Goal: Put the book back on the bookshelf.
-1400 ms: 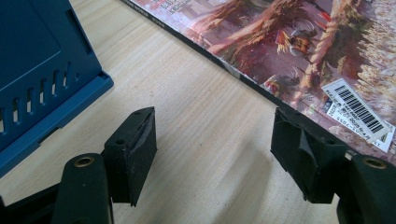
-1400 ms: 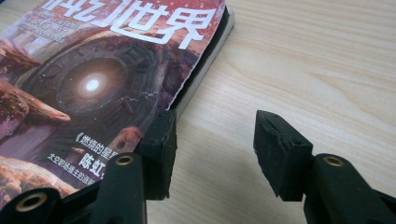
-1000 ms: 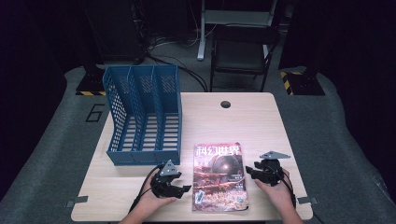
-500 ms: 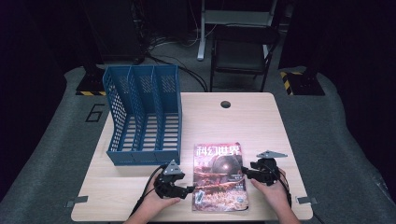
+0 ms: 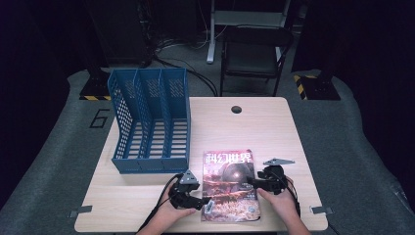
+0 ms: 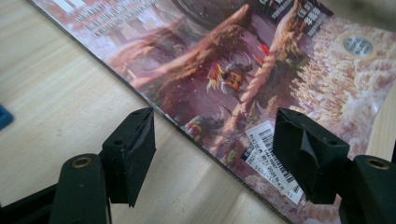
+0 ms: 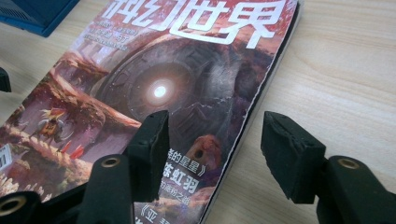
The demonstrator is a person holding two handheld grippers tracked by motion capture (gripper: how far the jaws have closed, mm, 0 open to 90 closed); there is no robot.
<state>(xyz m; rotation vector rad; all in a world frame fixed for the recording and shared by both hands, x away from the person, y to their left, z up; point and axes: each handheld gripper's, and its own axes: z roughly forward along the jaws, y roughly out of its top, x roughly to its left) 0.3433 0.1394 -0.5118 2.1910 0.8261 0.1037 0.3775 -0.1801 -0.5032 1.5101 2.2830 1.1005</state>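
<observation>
A magazine (image 5: 229, 183) with a reddish cover and white title lies flat near the table's front edge. My left gripper (image 5: 204, 202) is open at its left lower corner; in the left gripper view (image 6: 215, 147) its jaws straddle the magazine (image 6: 261, 74) edge by the barcode label. My right gripper (image 5: 252, 182) is open at the right edge; in the right gripper view (image 7: 215, 149) one jaw stands over the cover (image 7: 154, 93) and the other over bare wood, with the page edge between them. Nothing is gripped.
A blue three-slot file rack (image 5: 149, 120) stands at the table's left, open side up, just behind my left hand; its corner (image 7: 35, 16) shows in the right gripper view. A round cable hole (image 5: 237, 109) sits at the far edge. A chair (image 5: 254, 49) stands beyond the table (image 5: 274, 127).
Both grippers have moved inward onto the magazine's side edges; the left one slid right to the lower left corner. The magazine has not moved.
</observation>
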